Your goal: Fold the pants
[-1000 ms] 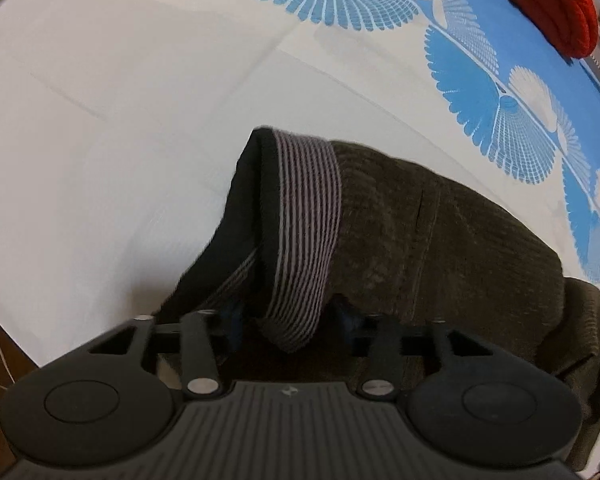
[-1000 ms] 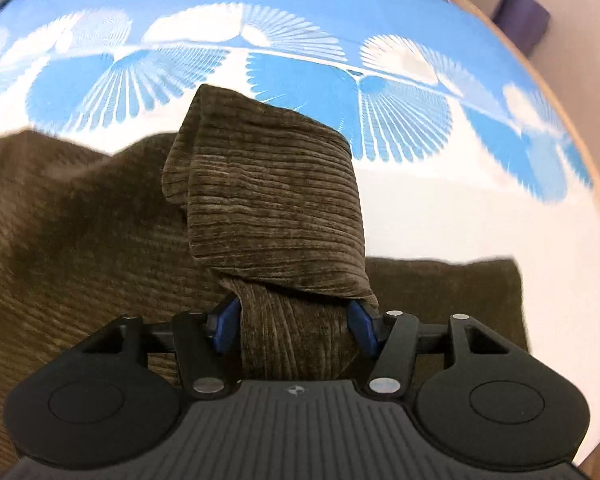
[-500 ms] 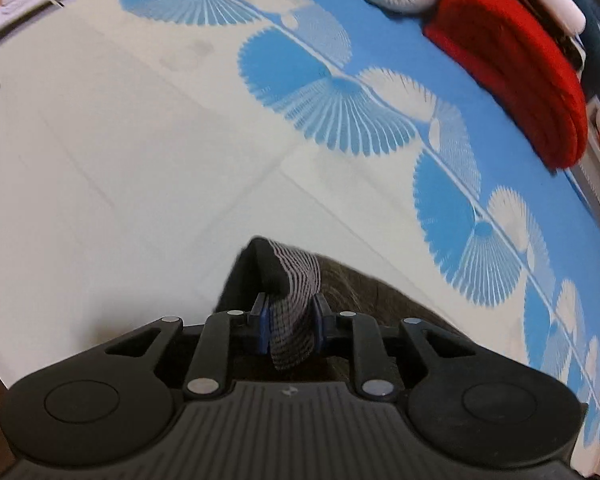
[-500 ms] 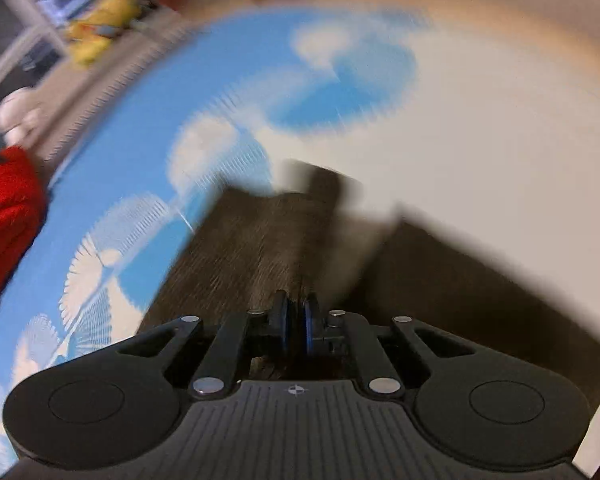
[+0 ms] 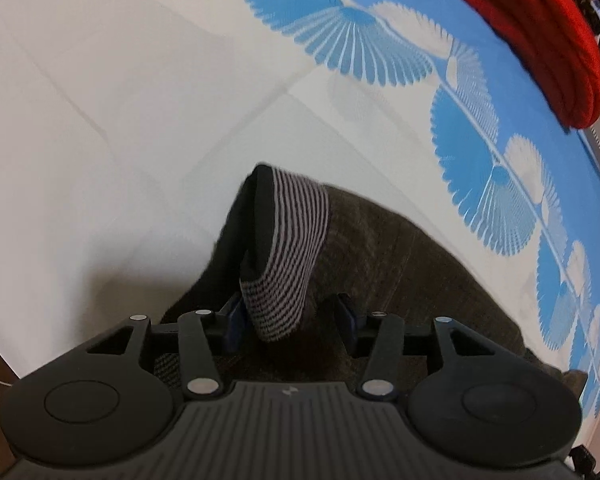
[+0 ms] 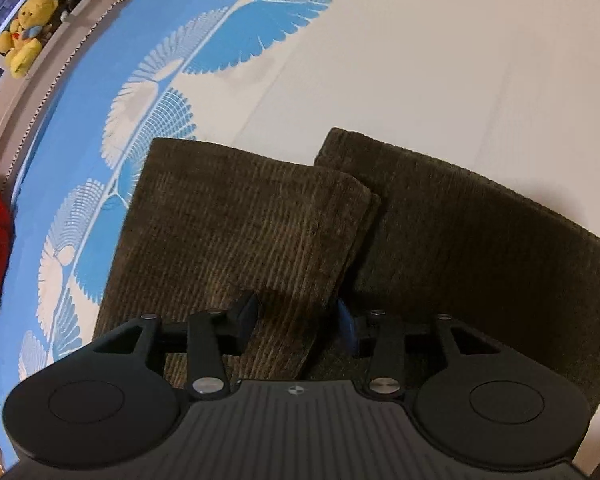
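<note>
The left gripper (image 5: pixel 290 316) pointed steeply down over the waistband end of the brown corduroy pants (image 5: pixel 400 264), which lay on a white and blue fan-patterned sheet (image 5: pixel 140 120). Its jaws were opening, and the striped elastic waistband (image 5: pixel 288 252) stood up between them as a loose fold, touching or nearly touching the left pad while a clear gap showed at the right pad, so nothing was clamped. A red knitted item (image 5: pixel 540 32) lay at the far right edge of that view, well apart from the pants. The right gripper (image 6: pixel 298 320) hung over the leg end of the pants (image 6: pixel 240 232), its jaws also opening, with a doubled-over leg lying flat between the pads and a gap on each side. A second leg panel (image 6: pixel 480 248) lay just beside it to the right, the two overlapping slightly along their inner edges. A yellow plush toy (image 6: pixel 24 36) sat beyond the sheet's (image 6: pixel 420 60) edge at upper left.
</note>
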The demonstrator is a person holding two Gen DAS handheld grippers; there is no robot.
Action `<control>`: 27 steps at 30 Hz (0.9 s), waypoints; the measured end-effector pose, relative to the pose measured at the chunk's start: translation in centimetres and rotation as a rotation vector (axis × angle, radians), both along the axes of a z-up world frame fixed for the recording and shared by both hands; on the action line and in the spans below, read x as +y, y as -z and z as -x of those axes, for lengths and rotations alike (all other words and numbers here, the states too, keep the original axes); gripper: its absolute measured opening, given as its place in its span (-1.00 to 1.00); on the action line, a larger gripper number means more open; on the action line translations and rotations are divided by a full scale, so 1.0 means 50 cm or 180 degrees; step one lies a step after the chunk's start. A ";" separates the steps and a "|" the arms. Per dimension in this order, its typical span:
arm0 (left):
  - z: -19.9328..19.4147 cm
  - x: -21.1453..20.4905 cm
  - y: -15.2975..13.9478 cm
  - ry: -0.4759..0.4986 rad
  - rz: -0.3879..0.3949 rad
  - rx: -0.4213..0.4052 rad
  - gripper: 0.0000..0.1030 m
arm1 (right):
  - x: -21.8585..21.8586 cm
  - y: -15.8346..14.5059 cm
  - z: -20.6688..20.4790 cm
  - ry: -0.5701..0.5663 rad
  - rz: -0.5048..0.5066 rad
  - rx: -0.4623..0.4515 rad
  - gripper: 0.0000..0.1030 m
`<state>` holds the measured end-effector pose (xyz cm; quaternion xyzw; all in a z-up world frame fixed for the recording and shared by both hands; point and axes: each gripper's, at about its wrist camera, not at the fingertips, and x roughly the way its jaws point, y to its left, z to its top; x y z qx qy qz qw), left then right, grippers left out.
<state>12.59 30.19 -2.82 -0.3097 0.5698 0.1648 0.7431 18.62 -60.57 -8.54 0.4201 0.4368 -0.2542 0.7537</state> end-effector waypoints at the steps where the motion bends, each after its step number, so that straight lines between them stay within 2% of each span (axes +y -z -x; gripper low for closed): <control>1: -0.001 -0.002 0.004 0.0008 0.0011 0.0022 0.03 | 0.002 -0.001 -0.004 -0.0014 0.0029 0.0005 -0.13; 4: -0.008 -0.006 0.014 0.0032 0.0020 0.0076 0.02 | 0.009 -0.004 -0.010 -0.0029 0.0139 0.0051 -0.21; 6: -0.012 -0.010 0.015 0.0055 -0.0005 0.0076 -0.03 | 0.012 -0.006 -0.010 0.0041 0.0235 0.0151 -0.59; 8: -0.017 -0.013 0.009 0.0067 -0.0071 0.0067 -0.22 | 0.012 -0.010 -0.010 0.0137 0.0305 0.0196 -0.78; 10: -0.026 -0.014 -0.003 0.0088 -0.0117 -0.0001 -0.45 | 0.012 -0.019 -0.015 0.0177 0.0345 0.0166 -0.84; 12: -0.036 -0.005 -0.018 0.0021 -0.0090 -0.0111 -0.51 | 0.014 -0.037 -0.024 0.0193 0.0372 0.0064 -0.86; 15: -0.055 0.031 -0.049 -0.0257 0.0111 -0.0517 -0.56 | 0.005 -0.084 -0.041 0.0252 0.0262 -0.0484 -0.87; 18: -0.064 0.081 -0.069 -0.0748 0.0535 -0.0990 -0.57 | -0.020 -0.140 -0.058 0.0335 0.0106 -0.1255 -0.88; 19: -0.065 0.090 -0.074 -0.0856 0.0584 -0.1098 -0.57 | -0.027 -0.154 -0.060 0.0400 0.0032 -0.1490 -0.88; 21: -0.072 0.090 -0.075 -0.0845 0.0579 -0.1080 -0.57 | -0.036 -0.185 -0.057 0.0475 -0.0016 -0.1969 -0.88; 24: -0.087 0.081 -0.055 -0.0698 0.0609 -0.0862 -0.58 | -0.046 -0.212 -0.044 0.0606 0.0032 -0.2147 -0.88; 27: -0.087 0.084 -0.043 -0.0584 0.0561 -0.0725 -0.58 | -0.049 -0.212 -0.036 0.0580 0.0066 -0.1944 -0.88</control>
